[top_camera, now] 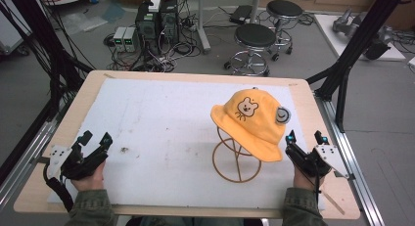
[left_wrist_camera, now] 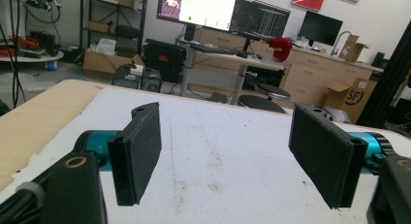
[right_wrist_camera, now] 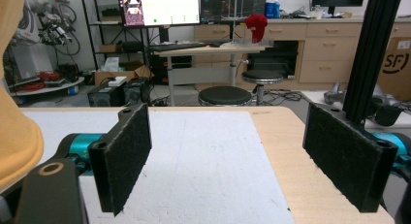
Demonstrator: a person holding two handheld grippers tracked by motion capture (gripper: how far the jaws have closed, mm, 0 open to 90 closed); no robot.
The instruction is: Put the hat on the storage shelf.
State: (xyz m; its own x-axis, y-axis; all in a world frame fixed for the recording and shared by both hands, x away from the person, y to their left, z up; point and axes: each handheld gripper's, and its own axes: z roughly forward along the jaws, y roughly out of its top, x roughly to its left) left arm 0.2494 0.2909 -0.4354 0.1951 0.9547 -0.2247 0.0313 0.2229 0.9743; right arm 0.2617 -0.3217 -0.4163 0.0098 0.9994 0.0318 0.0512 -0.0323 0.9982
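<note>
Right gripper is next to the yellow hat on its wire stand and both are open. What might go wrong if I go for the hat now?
1. The yellow hat sits on a thin wire stand; a sideways tug by the right gripper may tip the stand or drag it along.
2. The soft brim hangs close to the right gripper, so its open jaws may pinch a mere fold that slips.
3. The left gripper is far off, too distant to steady the stand.

A grey floor (top_camera: 58,59) lies beyond the desk (top_camera: 303,96), strewn with cables and computer towers (top_camera: 157,18). Two black round stools (top_camera: 255,36) stand near them. Farther back, monitors (left_wrist_camera: 196,8) sit on a standing table (right_wrist_camera: 208,48), with wooden cabinets (right_wrist_camera: 329,59) along the white wall (left_wrist_camera: 383,20).
</note>
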